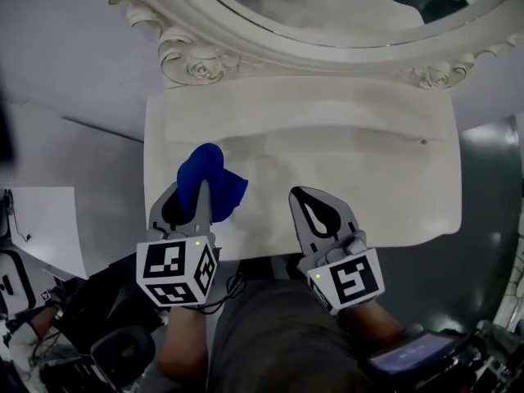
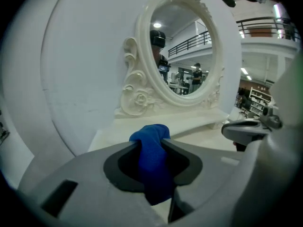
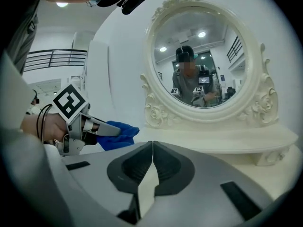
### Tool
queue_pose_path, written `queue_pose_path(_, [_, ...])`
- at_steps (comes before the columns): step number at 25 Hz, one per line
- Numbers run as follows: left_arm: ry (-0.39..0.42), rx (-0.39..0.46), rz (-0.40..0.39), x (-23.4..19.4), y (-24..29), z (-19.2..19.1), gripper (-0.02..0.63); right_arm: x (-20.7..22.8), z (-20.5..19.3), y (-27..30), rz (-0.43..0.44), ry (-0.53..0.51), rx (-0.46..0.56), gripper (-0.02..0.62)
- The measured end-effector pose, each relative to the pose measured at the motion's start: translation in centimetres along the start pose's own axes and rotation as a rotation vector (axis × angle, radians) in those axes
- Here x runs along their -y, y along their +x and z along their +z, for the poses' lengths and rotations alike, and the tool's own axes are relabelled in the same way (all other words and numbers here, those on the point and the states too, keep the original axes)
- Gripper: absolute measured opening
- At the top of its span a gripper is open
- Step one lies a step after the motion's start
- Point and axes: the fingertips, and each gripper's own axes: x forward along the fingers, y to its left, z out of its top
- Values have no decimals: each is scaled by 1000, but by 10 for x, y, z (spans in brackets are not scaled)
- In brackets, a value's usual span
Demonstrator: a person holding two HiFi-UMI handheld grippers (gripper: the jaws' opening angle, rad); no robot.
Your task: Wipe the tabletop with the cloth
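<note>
Though beyond cloth (image 1: 211,182), ornate mirror (image 1: 286,51).

cloth (image 1: 210,183) left on tabletop (image 1: 352,182), mirror (image 1: 327,11) behind

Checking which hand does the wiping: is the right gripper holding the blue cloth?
No, the right gripper is shut with nothing between its jaws; the blue cloth is pinched in the left gripper.

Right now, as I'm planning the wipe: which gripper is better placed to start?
Left: the left gripper clamps the blue cloth over the tabletop; the right gripper is shut and empty.
</note>
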Motion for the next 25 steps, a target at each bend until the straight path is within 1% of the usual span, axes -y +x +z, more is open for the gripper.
queue_pose_path(7, [64,-11,-158,120,44,-2,100,73,-24,-71,-137,43,-6,15])
queue_pose_path(10, [84,-21,-219,162,63,-4,100,99,-39,-98,-204,76,-16,15])
queue_pose_path(13, [92,-29,-259,194,82,-8,100,120,-55,-115,-247,105,-34,15])
queue_pose_path(16, [93,-52,-273,211,103,-21,100,132,-69,-122,-272,127,-53,15])
queue_pose_path(19, [92,-101,-275,220,123,-43,100,137,-83,-122,-279,145,-73,15])
queue_pose_path(25, [99,-183,-241,220,148,-85,100,144,-103,-113,-253,169,-105,15])
